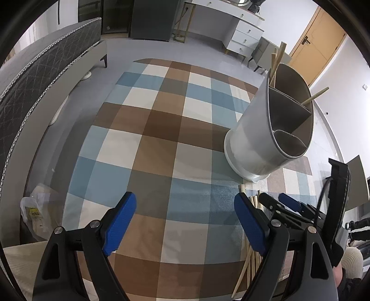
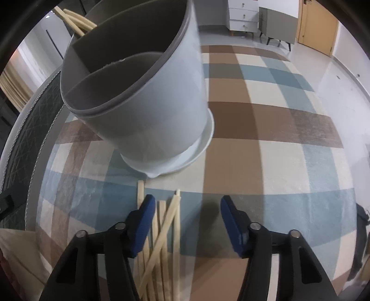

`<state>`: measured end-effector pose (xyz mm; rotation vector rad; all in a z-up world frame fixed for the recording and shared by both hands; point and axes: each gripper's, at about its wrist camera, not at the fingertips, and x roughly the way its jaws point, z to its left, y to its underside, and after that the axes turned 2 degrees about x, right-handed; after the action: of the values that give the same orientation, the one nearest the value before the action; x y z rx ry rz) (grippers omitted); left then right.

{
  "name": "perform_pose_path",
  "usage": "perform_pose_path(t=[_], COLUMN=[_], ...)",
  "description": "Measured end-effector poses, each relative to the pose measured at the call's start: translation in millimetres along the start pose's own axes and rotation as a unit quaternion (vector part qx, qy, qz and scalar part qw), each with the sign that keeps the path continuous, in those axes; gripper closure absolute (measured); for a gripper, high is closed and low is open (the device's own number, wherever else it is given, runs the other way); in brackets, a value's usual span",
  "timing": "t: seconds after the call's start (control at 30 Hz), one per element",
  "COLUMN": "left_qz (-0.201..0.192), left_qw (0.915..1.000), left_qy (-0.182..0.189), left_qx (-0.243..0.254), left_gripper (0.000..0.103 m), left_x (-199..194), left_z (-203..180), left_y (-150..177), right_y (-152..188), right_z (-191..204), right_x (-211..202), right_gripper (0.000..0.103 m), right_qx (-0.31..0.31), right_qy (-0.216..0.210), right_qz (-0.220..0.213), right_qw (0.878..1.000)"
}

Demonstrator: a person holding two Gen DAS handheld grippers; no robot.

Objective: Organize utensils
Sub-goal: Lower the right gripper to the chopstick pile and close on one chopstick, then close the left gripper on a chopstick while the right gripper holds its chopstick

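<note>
Both grippers were over the checked cloth, jaws apart, nothing held.

Left wrist view: I saw the left gripper [image 1: 185,222] with its blue pads spread wide over bare checked tablecloth [image 1: 161,129], nothing between them. The grey utensil holder [image 1: 256,139] stood upright on its white saucer base to the upper right, split into compartments; a few chopsticks stuck out of its far compartments. The right gripper [image 1: 275,201] sat low at the right edge, over loose chopsticks [image 1: 248,257] on the cloth. Right wrist view: the right gripper [image 2: 186,222] was partly open, pads not pressing on anything. The loose chopsticks [image 2: 166,231] lay crossed in a pile beside its left pad [image 2: 143,227], some running under it. The utensil holder [image 2: 148,97] stood just beyond the pile, with chopsticks [image 2: 76,19] in its back compartment.
</note>
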<state>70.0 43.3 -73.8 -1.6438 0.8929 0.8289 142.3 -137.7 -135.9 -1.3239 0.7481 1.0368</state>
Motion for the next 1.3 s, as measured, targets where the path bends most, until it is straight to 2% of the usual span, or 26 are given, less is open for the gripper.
perform_pose_path(t=[0.03, 0.13, 0.2, 0.27, 0.63, 0.83, 1.07, 1.3], left_qz=[0.0, 0.003, 0.007, 0.009, 0.016, 0.049, 0.075, 0.077], left_qw=[1.0, 1.0, 1.0, 0.9999, 0.9996, 0.9987, 0.9967, 0.9964], left_qy=[-0.002, 0.0, 0.0, -0.004, -0.011, 0.004, 0.029, 0.033], left_qx=[0.003, 0.004, 0.002, 0.003, 0.023, 0.01, -0.011, -0.013], left_gripper=[0.02, 0.02, 0.02, 0.02, 0.02, 0.02, 0.02, 0.02], left_x=[-0.1, 0.7, 2.8, 4.3, 10.7, 22.8, 34.4, 43.4], left_z=[-0.6, -0.3, 0.2, 0.1, -11.4, -15.5, -23.5, -39.3], left_y=[-0.2, -0.6, -0.5, -0.7, 1.9, 5.7, 12.1, 10.2], right_y=[0.0, -0.5, 0.0, 0.0, -0.7, -5.4, -1.5, 6.9], right_z=[1.8, 7.8, 8.1, 4.9, -23.0, -45.1, -71.4, -95.8], right_x=[2.3, 5.6, 5.1, 3.9, -19.8, -47.3, -74.6, -89.0], right_gripper=[0.051, 0.066, 0.082, 0.092, 0.096, 0.096, 0.097, 0.097], right_qx=[-0.004, -0.02, -0.02, -0.011, 0.064, 0.113, 0.172, 0.227], right_qy=[0.003, 0.019, 0.02, 0.019, -0.018, -0.053, -0.104, -0.151], right_qz=[0.002, 0.002, 0.003, 0.003, -0.032, -0.08, -0.118, -0.132], right_qw=[1.0, 1.0, 1.0, 1.0, 0.997, 0.989, 0.973, 0.953])
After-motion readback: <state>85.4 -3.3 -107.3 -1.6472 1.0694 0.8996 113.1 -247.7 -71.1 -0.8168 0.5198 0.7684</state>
